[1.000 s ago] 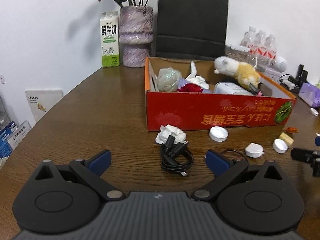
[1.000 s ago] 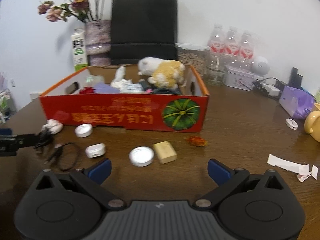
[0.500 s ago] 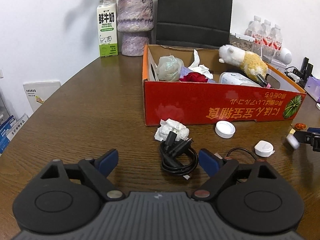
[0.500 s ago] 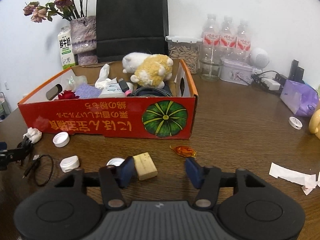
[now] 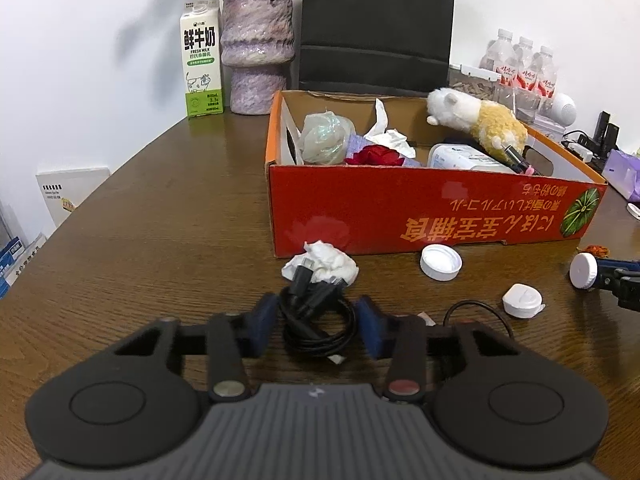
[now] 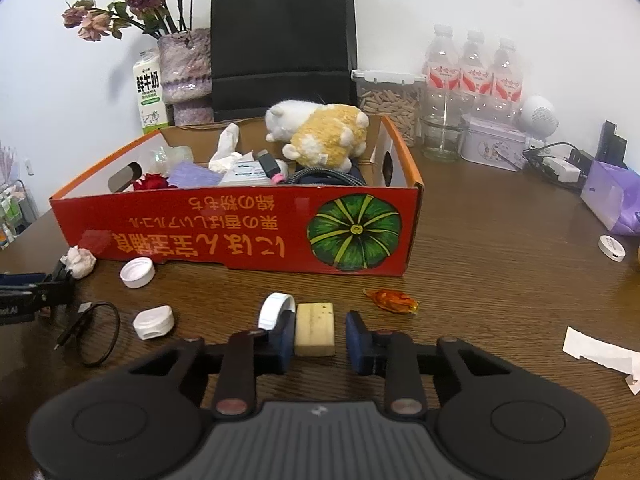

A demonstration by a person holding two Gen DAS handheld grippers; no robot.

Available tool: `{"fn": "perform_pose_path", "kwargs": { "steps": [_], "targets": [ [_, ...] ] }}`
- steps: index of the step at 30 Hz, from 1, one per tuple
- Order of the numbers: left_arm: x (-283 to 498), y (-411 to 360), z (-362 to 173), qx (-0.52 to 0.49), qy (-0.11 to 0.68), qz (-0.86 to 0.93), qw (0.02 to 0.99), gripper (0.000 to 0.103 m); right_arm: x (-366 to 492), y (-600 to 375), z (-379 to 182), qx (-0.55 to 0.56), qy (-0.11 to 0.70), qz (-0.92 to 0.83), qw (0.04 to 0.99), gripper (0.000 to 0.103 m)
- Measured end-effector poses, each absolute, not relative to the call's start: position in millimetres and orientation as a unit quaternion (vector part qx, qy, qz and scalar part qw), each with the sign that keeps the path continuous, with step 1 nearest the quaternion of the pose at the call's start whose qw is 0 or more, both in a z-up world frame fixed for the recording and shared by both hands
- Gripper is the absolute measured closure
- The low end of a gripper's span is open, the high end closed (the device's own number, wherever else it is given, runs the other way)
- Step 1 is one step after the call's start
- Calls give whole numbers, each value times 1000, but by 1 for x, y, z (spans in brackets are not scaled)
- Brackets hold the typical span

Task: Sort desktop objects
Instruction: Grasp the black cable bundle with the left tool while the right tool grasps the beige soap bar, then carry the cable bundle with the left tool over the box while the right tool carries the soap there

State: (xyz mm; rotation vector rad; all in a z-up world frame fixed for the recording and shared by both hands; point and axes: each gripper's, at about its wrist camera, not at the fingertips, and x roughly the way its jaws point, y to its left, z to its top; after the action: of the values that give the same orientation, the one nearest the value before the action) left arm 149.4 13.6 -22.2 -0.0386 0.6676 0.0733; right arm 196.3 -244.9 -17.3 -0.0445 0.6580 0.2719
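Both jaws have just been closing: left gripper (image 5: pixel 318 322) narrow around the cable (image 5: pixel 316 320), right gripper (image 6: pixel 316 334) nearly on the eraser (image 6: pixel 315 329), both destined for the box (image 6: pixel 240 228) at twelve o'clock.

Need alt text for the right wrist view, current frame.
The right tool, its jaws just closing, brackets a beige block on the wooden table, with a gap left at one pad; a white cap leans against its other finger. Behind stands a red cardboard box holding a plush toy.
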Motion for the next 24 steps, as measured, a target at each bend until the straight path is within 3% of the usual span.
{"fn": "perform_pose_path", "kwargs": {
  "steps": [3,24],
  "targets": [
    [149,14,-23,-20,323,34,946,60,194,-244,-18,-21,318,136,938,83],
    [134,13,-5,-26,290,23,956,64,181,-246,7,-12,280,130,951,83]
  ]
}}
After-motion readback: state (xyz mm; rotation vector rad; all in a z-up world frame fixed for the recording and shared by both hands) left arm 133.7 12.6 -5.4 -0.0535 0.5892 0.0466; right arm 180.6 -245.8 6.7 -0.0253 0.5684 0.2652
